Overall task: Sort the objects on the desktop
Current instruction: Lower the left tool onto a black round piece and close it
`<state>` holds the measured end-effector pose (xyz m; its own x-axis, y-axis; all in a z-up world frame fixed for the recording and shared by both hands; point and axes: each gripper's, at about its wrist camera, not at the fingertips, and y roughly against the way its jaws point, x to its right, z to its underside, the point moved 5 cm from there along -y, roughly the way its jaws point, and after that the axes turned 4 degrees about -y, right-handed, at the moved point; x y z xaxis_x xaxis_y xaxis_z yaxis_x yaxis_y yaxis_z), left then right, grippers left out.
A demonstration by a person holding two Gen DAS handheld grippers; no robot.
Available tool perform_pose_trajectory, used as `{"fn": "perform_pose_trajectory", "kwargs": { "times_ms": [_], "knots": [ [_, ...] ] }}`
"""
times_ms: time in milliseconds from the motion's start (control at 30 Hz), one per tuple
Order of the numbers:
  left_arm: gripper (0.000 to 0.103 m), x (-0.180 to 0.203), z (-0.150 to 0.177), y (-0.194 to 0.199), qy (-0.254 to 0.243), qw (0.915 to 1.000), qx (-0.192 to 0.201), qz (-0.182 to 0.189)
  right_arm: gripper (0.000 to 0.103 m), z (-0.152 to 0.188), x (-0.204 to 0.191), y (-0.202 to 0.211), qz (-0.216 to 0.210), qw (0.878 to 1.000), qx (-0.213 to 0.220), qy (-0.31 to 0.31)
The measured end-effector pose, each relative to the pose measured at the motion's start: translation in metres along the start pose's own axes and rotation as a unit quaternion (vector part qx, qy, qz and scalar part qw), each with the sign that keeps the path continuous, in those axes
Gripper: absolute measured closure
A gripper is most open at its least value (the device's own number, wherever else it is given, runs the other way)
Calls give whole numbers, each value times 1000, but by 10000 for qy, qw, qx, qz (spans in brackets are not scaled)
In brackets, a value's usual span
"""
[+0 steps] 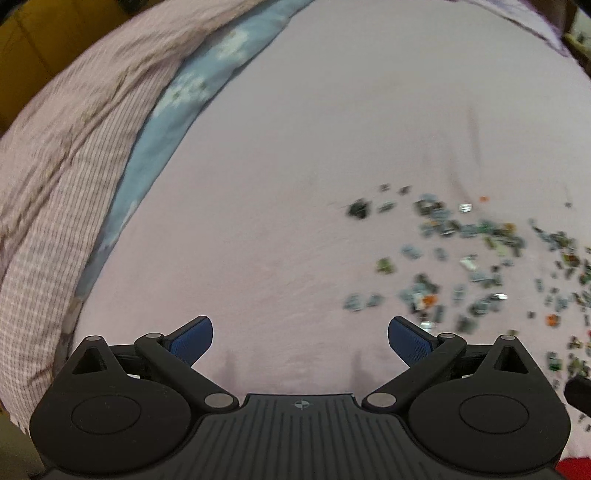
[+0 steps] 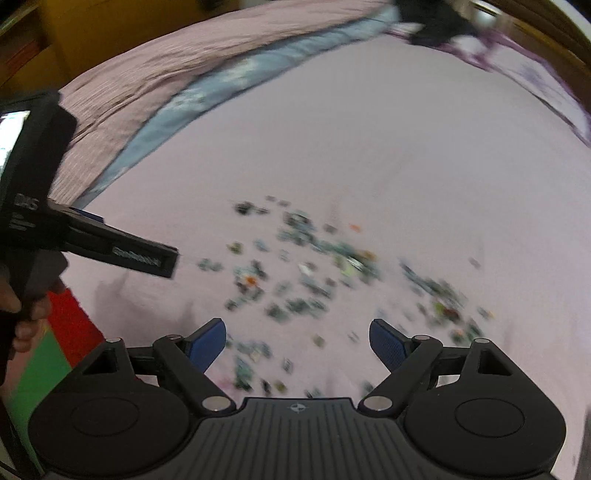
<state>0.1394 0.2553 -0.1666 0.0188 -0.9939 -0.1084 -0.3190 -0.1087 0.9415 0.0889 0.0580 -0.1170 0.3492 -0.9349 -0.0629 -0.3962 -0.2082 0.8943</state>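
Several small grey, green and orange pieces (image 1: 476,254) lie scattered over a pale pink sheet (image 1: 295,166), blurred by motion. My left gripper (image 1: 300,341) stands open above bare sheet, to the left of the scatter, with nothing between its blue pads. In the right wrist view the same scattered pieces (image 2: 314,266) spread across the middle. My right gripper (image 2: 297,345) hangs open over their near edge, holding nothing. The left gripper (image 2: 147,256) also shows from the side at the left of that view, held by a person's hand (image 2: 26,314).
A checked pink quilt (image 1: 62,155) and a blue patterned cloth (image 1: 166,122) are bunched along the left and far side. A red and green surface (image 2: 55,350) lies at the lower left. Dark and purple fabric (image 2: 465,29) sits at the far right corner.
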Motion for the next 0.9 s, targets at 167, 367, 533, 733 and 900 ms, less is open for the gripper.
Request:
{"fn": "perform_pose_trajectory", "kwargs": {
  "times_ms": [167,367,533,733,900],
  "knots": [
    [9,-12,-13,-11,450,9982,102,391,20,-27,-19,-35,72,9995,-63,286],
    [19,-2,-52,-37,1530,9790,91,1342,20,-34,-4,-56,206,9994,-291,-47],
    [35,11,-69,-73,1803,9765,94,1175,20,-23,11,-67,305,9982,-514,-81],
    [37,16,-75,-111,1310,9898,52,554,19,-9,25,-82,273,9962,-753,-353],
    [37,12,-68,-107,749,9968,211,-199,20,-6,24,-94,181,9954,-854,-395]
  ]
}}
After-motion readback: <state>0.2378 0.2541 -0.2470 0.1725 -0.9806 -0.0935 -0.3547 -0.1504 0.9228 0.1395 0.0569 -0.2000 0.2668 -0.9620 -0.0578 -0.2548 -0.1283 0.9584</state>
